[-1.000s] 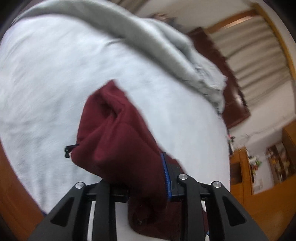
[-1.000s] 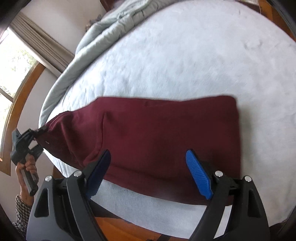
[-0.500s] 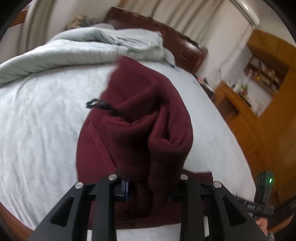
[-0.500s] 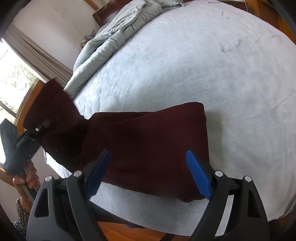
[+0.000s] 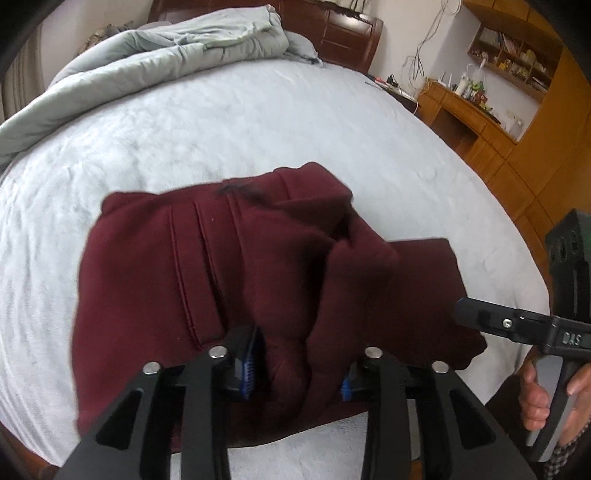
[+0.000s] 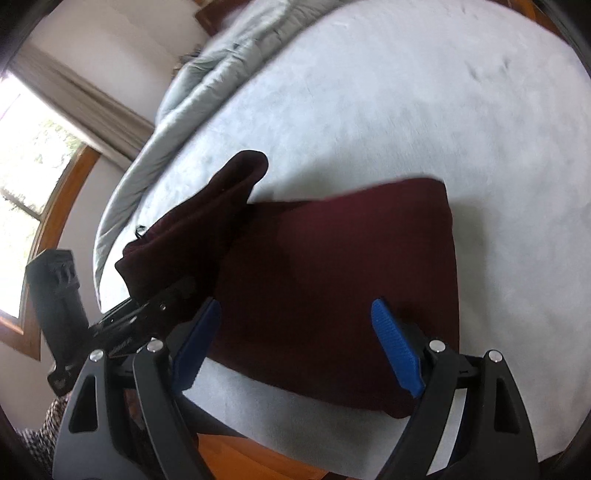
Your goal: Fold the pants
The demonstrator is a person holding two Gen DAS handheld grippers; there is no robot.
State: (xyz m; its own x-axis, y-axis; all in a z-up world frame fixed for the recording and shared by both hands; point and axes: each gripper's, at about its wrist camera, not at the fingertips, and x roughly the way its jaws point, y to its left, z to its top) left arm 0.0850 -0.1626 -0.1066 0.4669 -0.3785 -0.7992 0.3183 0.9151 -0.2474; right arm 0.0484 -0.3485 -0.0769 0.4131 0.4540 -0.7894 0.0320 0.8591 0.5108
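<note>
Left wrist: left claw (image 5: 295, 369) pinching pants (image 5: 207, 280); right wrist: right claw (image 6: 295, 343) spread.

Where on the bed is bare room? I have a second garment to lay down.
Bare sheet lies between the pants and the bunched duvet, and right of the pants toward the wooden furniture. The near edge is crowded by both grippers.

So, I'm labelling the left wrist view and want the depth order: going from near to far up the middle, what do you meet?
Left gripper clamped on cloth → maroon pants → bare white bedcover → rumpled grey duvet → dark wooden headboard.
</note>
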